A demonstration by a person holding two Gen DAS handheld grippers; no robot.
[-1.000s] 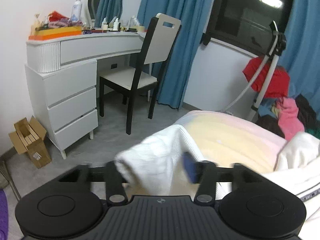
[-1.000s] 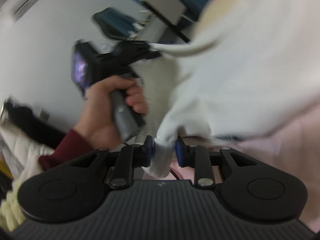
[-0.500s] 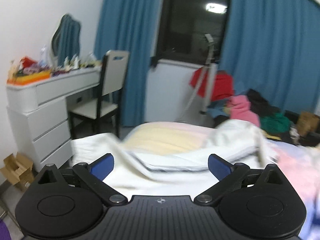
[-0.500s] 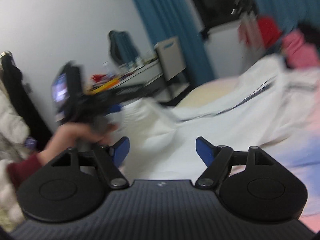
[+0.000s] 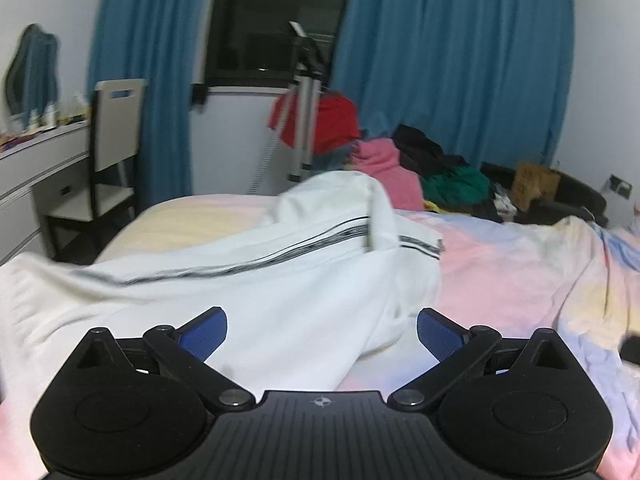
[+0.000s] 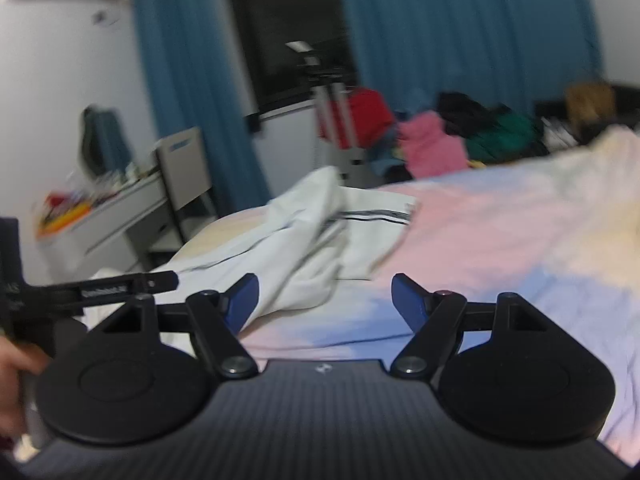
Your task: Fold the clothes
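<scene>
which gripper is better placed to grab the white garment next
Left, probably. The left gripper hangs open right over the white garment; the right gripper is open over bare bedsheet, garment off to its left.

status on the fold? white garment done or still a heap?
Done: nothing looks folded. The white garment lies rumpled on the bed, one part bunched up at the far end. In hand: nothing; left gripper and right gripper are both open and empty. Left: flatten and fold it, then the clothes pile beyond the bed.
</scene>
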